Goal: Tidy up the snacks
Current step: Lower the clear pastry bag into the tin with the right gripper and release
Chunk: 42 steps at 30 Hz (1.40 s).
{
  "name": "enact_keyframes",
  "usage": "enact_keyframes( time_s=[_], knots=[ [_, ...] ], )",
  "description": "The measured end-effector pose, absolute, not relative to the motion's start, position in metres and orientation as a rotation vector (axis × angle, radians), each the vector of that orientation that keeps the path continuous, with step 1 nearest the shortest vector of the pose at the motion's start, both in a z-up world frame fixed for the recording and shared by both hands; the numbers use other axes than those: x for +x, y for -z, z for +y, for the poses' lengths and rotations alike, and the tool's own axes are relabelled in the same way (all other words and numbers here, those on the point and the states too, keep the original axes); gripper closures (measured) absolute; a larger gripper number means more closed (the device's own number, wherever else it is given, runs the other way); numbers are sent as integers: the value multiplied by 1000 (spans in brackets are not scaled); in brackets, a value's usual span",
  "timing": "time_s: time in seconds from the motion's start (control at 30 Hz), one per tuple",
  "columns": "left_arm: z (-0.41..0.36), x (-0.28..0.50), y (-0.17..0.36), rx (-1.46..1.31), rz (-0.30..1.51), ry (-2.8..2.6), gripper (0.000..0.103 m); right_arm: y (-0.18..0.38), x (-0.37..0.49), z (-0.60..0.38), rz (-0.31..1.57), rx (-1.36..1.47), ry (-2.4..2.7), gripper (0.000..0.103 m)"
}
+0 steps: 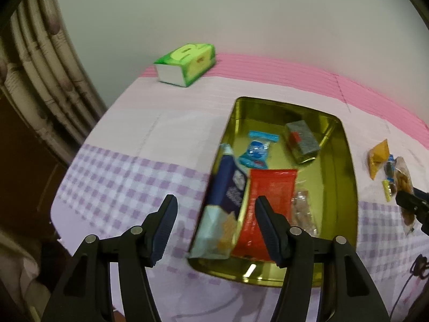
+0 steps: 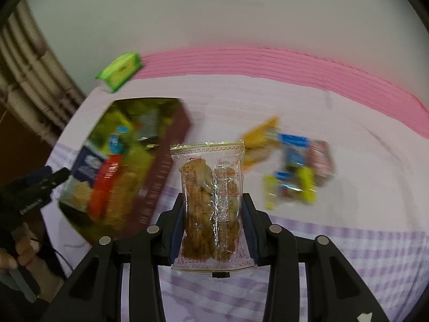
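A bench (image 1: 128,139) draped in a cloth of lilac check, white and pink stripes carries a gold-lined tin (image 1: 346,177), its outer wall dark brown in the right wrist view. Inside the tin lie a long navy-and-pale-blue cracker pack (image 1: 225,204) along the left wall, a red packet (image 1: 265,204) beside it, a clear bag of brown snacks (image 1: 303,209) to the red packet's right, a small blue wrapper (image 1: 256,151) and a grey-and-red block (image 1: 301,142) toward the far end.

A green tissue box (image 1: 187,63) sits at the far left corner of the bench, well apart from the tin.

The left claw (image 1: 214,225) hovers above the tin's near end with its jaws spread apart and nothing between them; the cracker pack and red packet lie below the gap.

The right claw (image 2: 213,228) is clamped on a clear packet of fried brown snacks (image 2: 210,204), held upright between the pads above the bench, to the right of the tin.

A loose pile of small snacks (image 2: 292,166), yellow, blue and pink wrappers blurred together, lies on the cloth beyond and to the right of the held packet.
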<state>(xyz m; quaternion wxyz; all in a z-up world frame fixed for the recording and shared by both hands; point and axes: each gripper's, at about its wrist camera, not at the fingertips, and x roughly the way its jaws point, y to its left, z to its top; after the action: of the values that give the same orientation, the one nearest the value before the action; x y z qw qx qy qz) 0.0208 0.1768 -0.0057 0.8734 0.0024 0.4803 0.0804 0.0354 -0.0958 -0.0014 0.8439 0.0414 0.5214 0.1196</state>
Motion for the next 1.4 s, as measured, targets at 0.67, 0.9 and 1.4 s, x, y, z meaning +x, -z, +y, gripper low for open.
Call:
enact_keyframes(
  time_s=[0.67, 0.9, 1.4],
  knots=[
    [223, 3, 14, -30, 1006, -330, 42, 12, 59, 31, 1144, 8, -406, 66],
    [231, 4, 18, -53, 1021, -353, 42, 23, 64, 43, 1169, -6, -402, 66],
    [232, 7, 28, -57, 1055, -352, 42, 45, 66, 49, 1221, -11, -394, 66]
  ],
)
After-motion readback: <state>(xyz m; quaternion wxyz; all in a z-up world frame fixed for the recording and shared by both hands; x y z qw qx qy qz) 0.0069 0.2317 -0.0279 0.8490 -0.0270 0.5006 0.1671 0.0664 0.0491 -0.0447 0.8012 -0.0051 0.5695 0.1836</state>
